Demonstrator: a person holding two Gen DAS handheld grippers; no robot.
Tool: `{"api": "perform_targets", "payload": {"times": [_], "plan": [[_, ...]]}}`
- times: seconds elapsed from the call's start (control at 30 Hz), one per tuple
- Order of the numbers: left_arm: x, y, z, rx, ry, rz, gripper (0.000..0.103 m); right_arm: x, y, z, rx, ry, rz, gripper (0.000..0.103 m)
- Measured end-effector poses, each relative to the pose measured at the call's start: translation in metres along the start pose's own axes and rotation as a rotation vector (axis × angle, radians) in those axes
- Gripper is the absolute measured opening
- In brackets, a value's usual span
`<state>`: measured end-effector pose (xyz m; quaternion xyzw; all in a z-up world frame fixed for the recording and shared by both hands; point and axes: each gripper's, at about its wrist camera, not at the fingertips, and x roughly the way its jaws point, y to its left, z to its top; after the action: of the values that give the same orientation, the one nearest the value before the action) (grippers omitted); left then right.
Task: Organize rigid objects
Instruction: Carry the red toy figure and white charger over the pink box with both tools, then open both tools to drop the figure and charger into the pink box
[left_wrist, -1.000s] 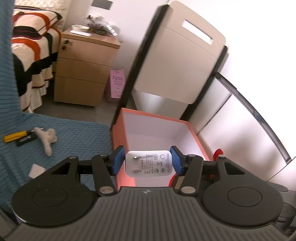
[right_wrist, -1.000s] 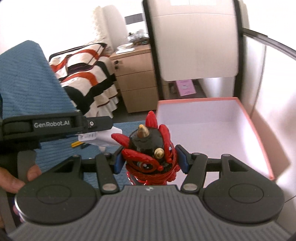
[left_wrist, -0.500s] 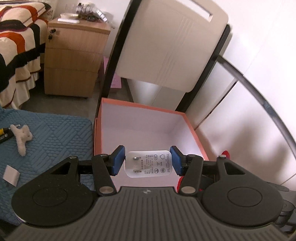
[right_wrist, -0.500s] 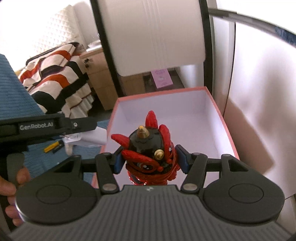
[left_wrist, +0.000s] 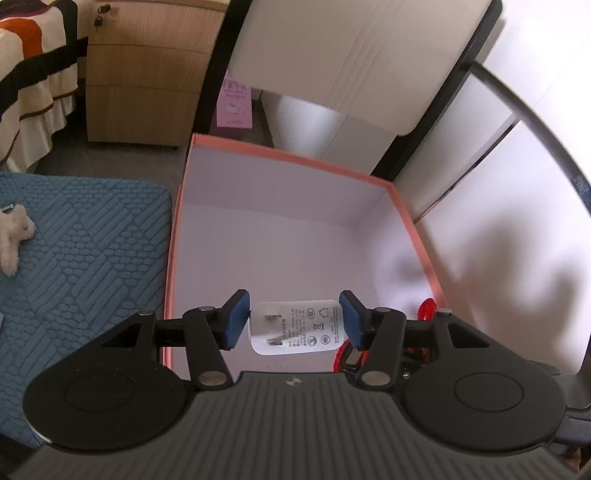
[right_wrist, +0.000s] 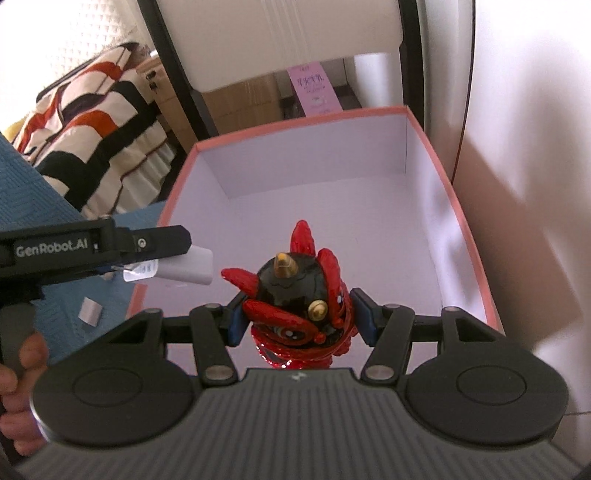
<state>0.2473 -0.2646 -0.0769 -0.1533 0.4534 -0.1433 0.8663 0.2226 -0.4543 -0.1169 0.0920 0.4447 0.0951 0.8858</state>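
Observation:
My left gripper (left_wrist: 293, 319) is shut on a white plug adapter (left_wrist: 297, 328), prongs facing me, held over the near left part of an open orange box (left_wrist: 280, 158) with a white inside. My right gripper (right_wrist: 297, 319) is shut on a red and black horned figurine (right_wrist: 295, 299), held over the near side of the same box (right_wrist: 458, 206). The left gripper and its adapter (right_wrist: 188, 266) show at the left of the right wrist view, above the box's left rim. A bit of the figurine (left_wrist: 426, 308) shows behind my left gripper's right finger.
A blue quilted mat (left_wrist: 85, 251) lies left of the box with a small plush toy (left_wrist: 13, 236) and a white square piece (right_wrist: 90, 312) on it. A wooden drawer unit (left_wrist: 147, 74), a striped bed (right_wrist: 92, 122), a pink bag (left_wrist: 236, 103) and white panels stand behind.
Both grippers have moved forward and tilted down over the box, still holding the adapter and the figurine. The box now fills more of both views.

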Motion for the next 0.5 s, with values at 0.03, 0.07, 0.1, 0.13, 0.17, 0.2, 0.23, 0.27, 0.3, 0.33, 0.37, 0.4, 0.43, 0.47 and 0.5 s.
{"api": "perform_targets", "payload": {"times": [0.03,0.07,0.1,0.13,0.17,0.2,0.23,0.27,0.3,0.33,0.37,0.4,0.43,0.47,0.5], "plan": [[0.005,0.000,-0.001,0.000,0.007,0.004,0.060,0.004,-0.002,-0.001,-0.006,0.010,0.004,0.060],[0.008,0.000,-0.001,0.002,0.012,0.005,0.060,0.007,-0.004,-0.002,-0.005,0.018,0.007,0.060],[0.011,0.001,-0.003,0.004,0.021,0.005,0.060,0.011,-0.006,-0.003,-0.001,0.026,0.007,0.060],[0.015,0.001,-0.004,0.002,0.030,0.005,0.060,0.014,-0.008,-0.004,0.003,0.034,0.005,0.060],[0.017,0.002,-0.004,-0.007,0.037,0.002,0.060,0.017,-0.010,-0.005,0.007,0.044,0.002,0.060],[0.019,0.003,-0.005,-0.015,0.042,-0.002,0.060,0.019,-0.012,-0.007,0.016,0.053,-0.001,0.060],[0.020,0.002,-0.005,-0.015,0.043,-0.005,0.060,0.020,-0.014,-0.008,0.029,0.060,-0.002,0.060],[0.021,0.001,-0.005,-0.009,0.043,-0.005,0.060,0.020,-0.015,-0.009,0.037,0.062,-0.001,0.061],[0.021,0.000,-0.006,-0.006,0.044,-0.004,0.060,0.020,-0.017,-0.010,0.038,0.063,0.001,0.061],[0.021,0.000,-0.006,-0.005,0.045,-0.004,0.060,0.019,-0.017,-0.011,0.037,0.063,0.002,0.061],[0.021,0.000,-0.006,-0.005,0.047,-0.008,0.060,0.019,-0.017,-0.012,0.035,0.065,-0.003,0.061],[0.021,-0.001,-0.006,-0.005,0.052,-0.011,0.060,0.018,-0.018,-0.012,0.034,0.066,-0.009,0.061],[0.021,0.000,-0.006,-0.010,0.052,-0.009,0.061,0.018,-0.019,-0.014,0.039,0.068,-0.009,0.061],[0.020,0.000,-0.006,-0.013,0.049,-0.011,0.061,0.018,-0.020,-0.014,0.045,0.072,-0.011,0.062],[0.019,-0.001,-0.006,-0.013,0.047,-0.018,0.064,0.017,-0.021,-0.015,0.054,0.076,-0.015,0.063]]}}
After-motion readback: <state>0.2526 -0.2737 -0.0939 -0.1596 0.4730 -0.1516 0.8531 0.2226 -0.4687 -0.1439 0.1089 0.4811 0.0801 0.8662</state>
